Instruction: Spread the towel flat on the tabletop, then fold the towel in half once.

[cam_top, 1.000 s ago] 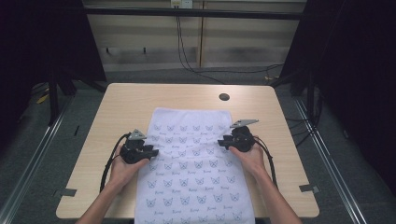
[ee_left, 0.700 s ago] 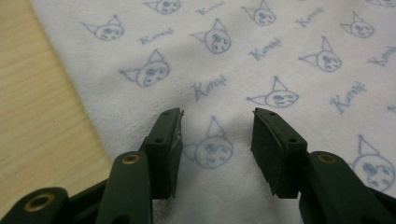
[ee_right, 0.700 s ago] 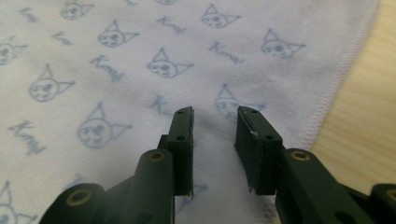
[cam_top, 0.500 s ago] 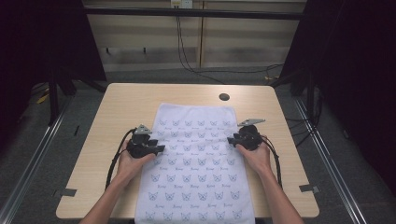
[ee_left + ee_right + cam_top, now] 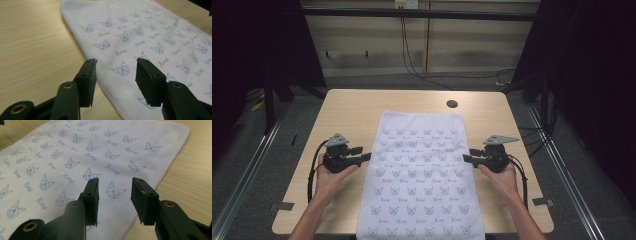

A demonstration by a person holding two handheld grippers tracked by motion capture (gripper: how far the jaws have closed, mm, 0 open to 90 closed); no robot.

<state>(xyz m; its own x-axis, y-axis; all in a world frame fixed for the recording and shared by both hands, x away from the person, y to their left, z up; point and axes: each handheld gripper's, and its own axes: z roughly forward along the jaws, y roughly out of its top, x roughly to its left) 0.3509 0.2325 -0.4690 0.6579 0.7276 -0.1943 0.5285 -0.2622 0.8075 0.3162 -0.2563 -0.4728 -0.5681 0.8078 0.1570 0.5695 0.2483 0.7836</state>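
Pale wood of the table (image 5: 347,115) carries a white towel (image 5: 422,175) printed with small blue cat faces, spread flat down the middle; its near end hangs just over the near edge and its far end stops short of a dark round hole (image 5: 452,104) in the tabletop. At the towel's left hem, about halfway up its length, the left gripper (image 5: 362,157) sits with jaws parted fairly wide and nothing between them; they have just been opening. In the left gripper view the stitched hem runs right under the gap. Opposite it, at the right hem, the right gripper (image 5: 468,158) is likewise spread and empty, its jaws also freshly widened, tips over the cloth's border.

The towel looks thin, soft and light, likely to drape and crease rather than hold shape. A pinch on the stitched hem or a corner should grip best. Whether either jaw tip brushes the fabric is hard to tell. No containers are on the table.
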